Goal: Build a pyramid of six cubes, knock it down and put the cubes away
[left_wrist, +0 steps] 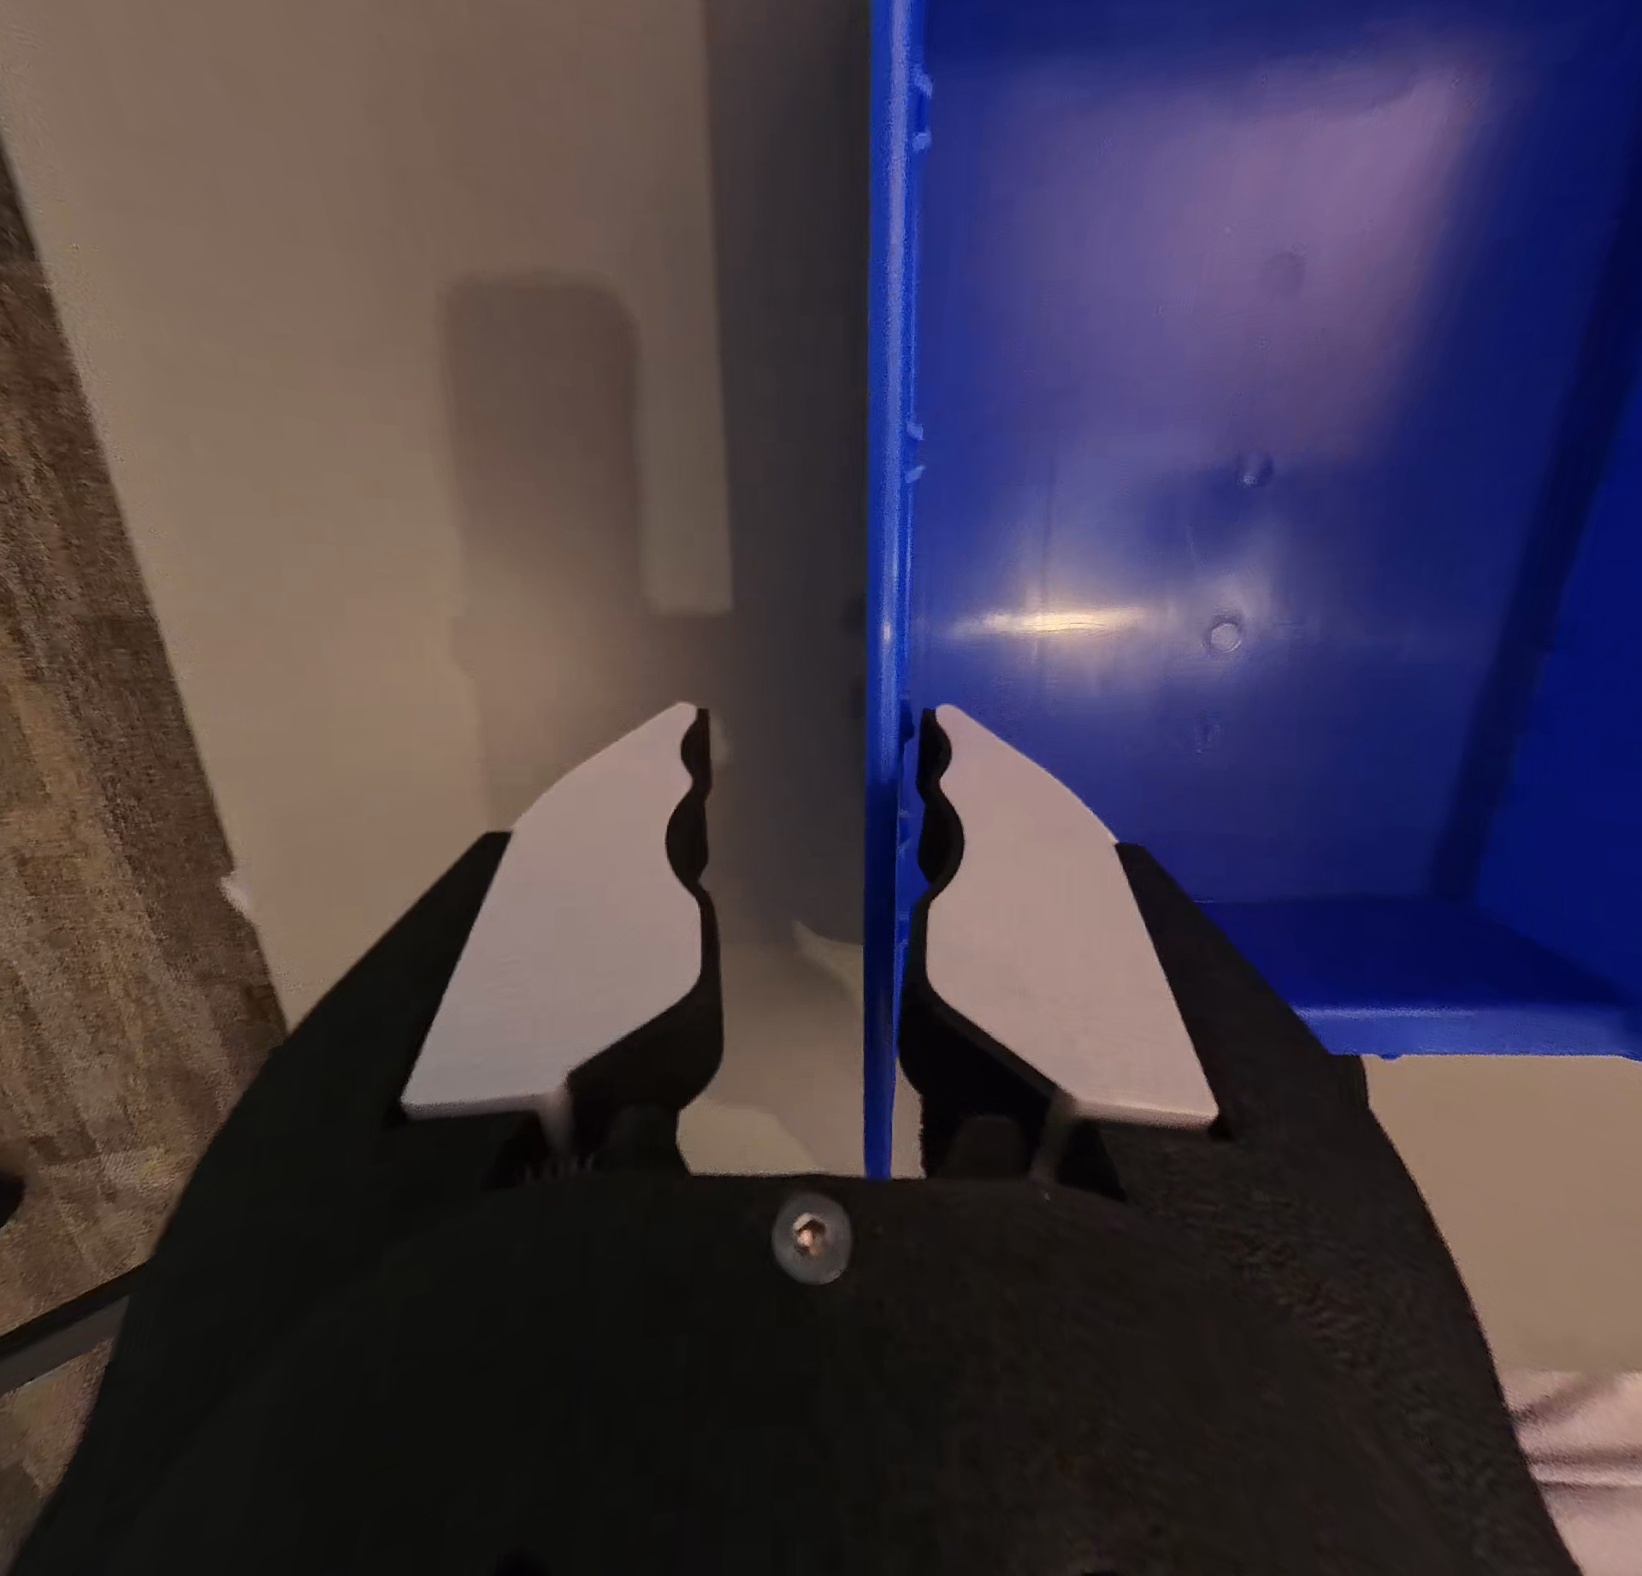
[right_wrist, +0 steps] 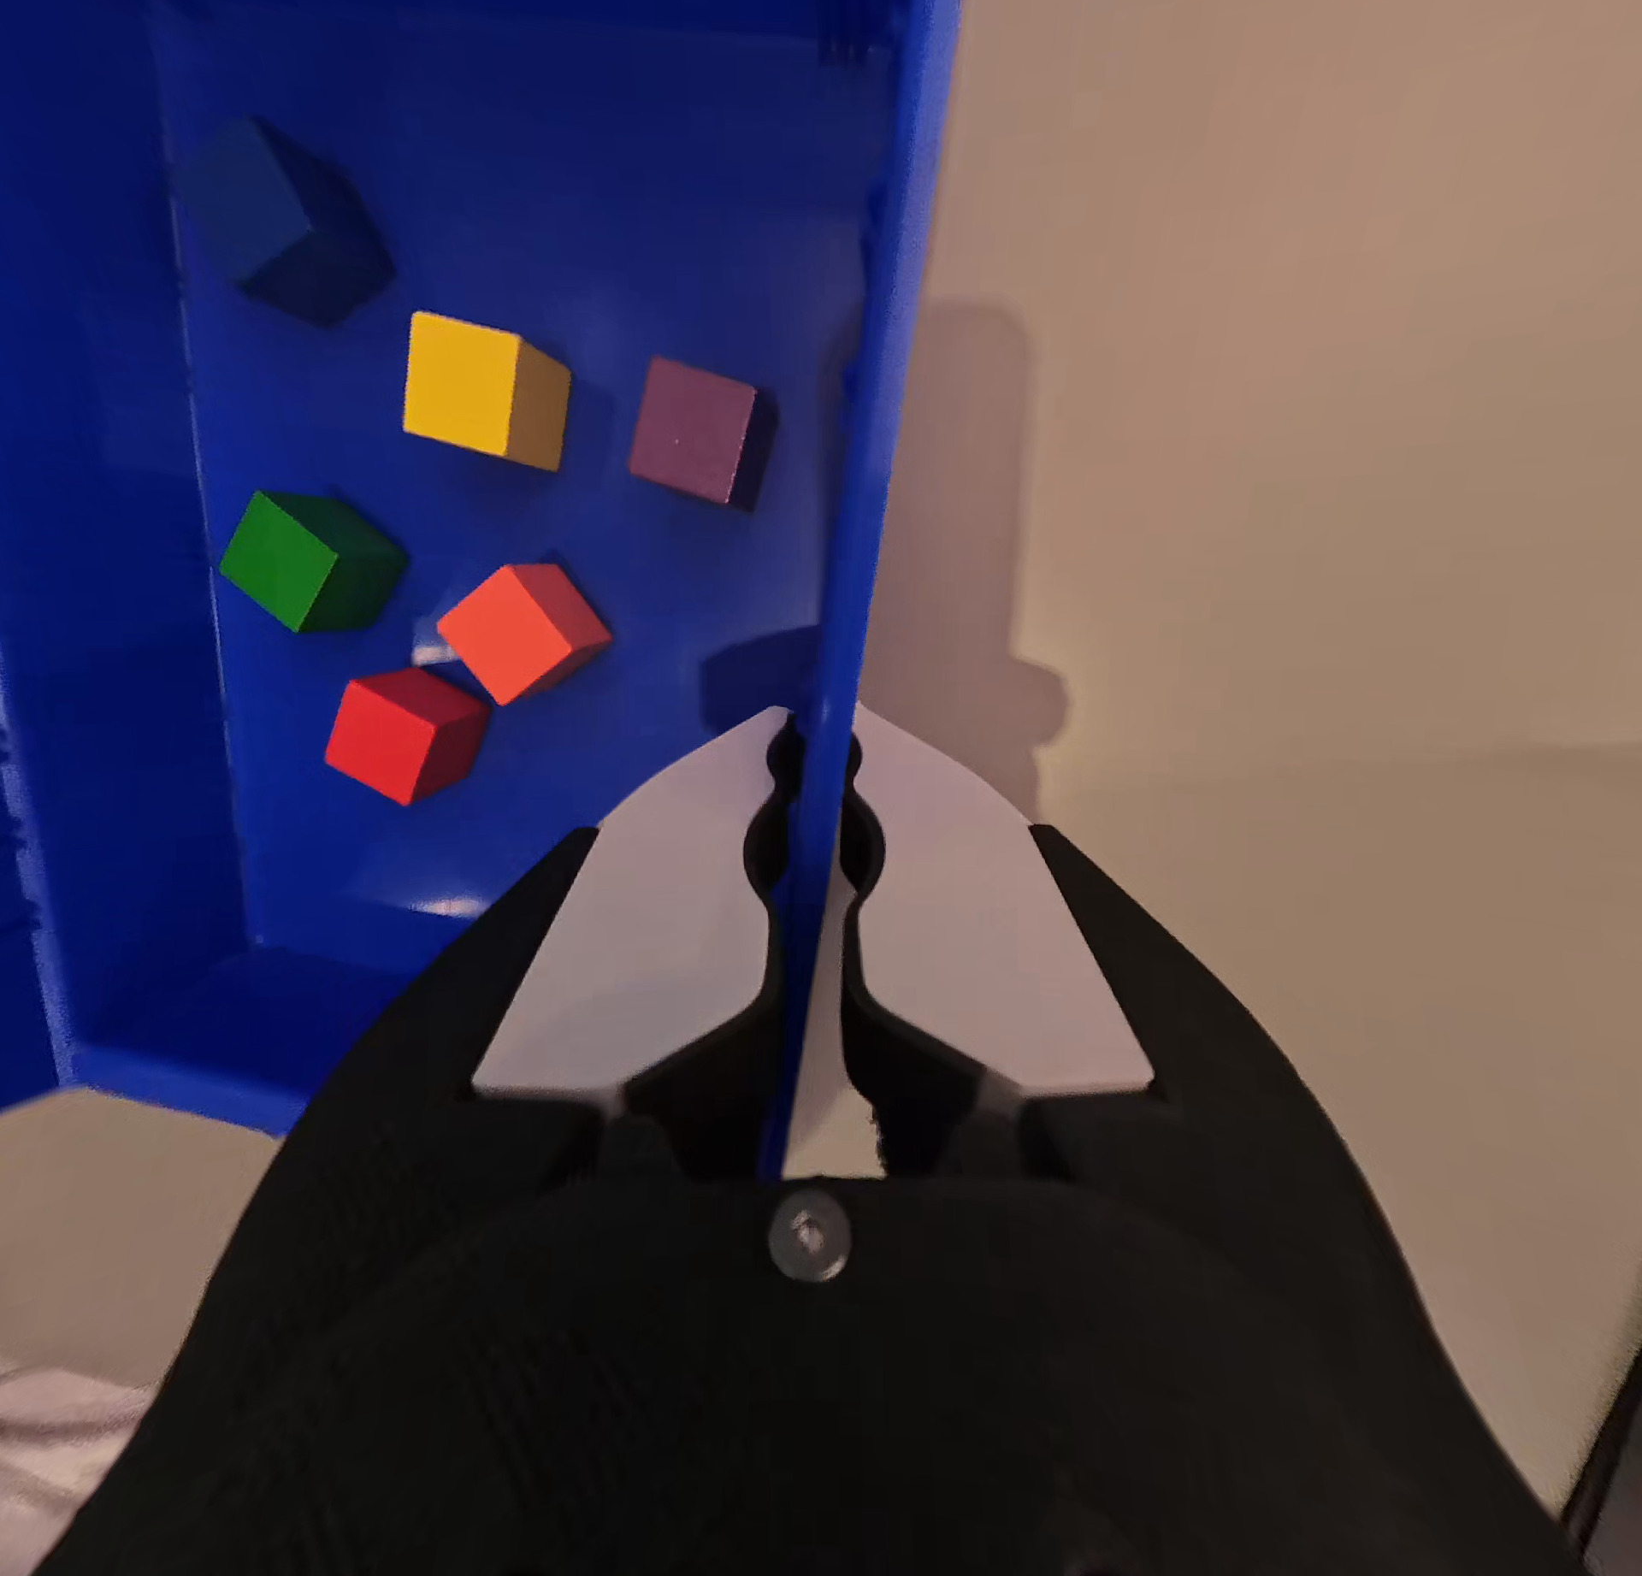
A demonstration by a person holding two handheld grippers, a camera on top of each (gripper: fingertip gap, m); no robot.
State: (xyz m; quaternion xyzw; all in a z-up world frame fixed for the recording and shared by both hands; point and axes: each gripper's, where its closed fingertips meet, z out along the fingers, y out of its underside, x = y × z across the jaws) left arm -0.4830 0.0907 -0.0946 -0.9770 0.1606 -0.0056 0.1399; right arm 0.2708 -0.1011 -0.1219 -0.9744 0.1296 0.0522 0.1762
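Clearly both tools are working on the blue bin [right_wrist: 498, 41] by its two long walls, and the six cubes lie loose on its floor: blue cube [right_wrist: 280, 218], yellow cube [right_wrist: 480, 392], purple cube [right_wrist: 697, 432], green cube [right_wrist: 306, 560], orange cube [right_wrist: 520, 632] and red cube [right_wrist: 400, 734]. All sit to the left of the right gripper [right_wrist: 813, 725], ahead of its tips, none stacked.

The right gripper is pinched tight on the bin's right wall, which runs edge-on straight up between its fingers, one white finger [right_wrist: 675, 894] inside the bin and the other outside over the pale table [right_wrist: 1288, 556].

The left gripper [left_wrist: 813, 720] straddles the opposite wall [left_wrist: 888, 467] but stands partly open: its right finger [left_wrist: 1022, 894] lies against the wall's inner side, while its left finger is clear of it with a gap showing. It grips nothing yet.

I judge the step to be handling the bin, either moving it or tipping it; which part of the task this belongs to cannot be told. To do it well, close the left gripper fully before lifting, so the load is shared. Keep both tools level with each other and the wall deep between the fingers, since a thin plastic rim may flex or slip.

Both grippers point forward and down along the walls, roughly parallel.
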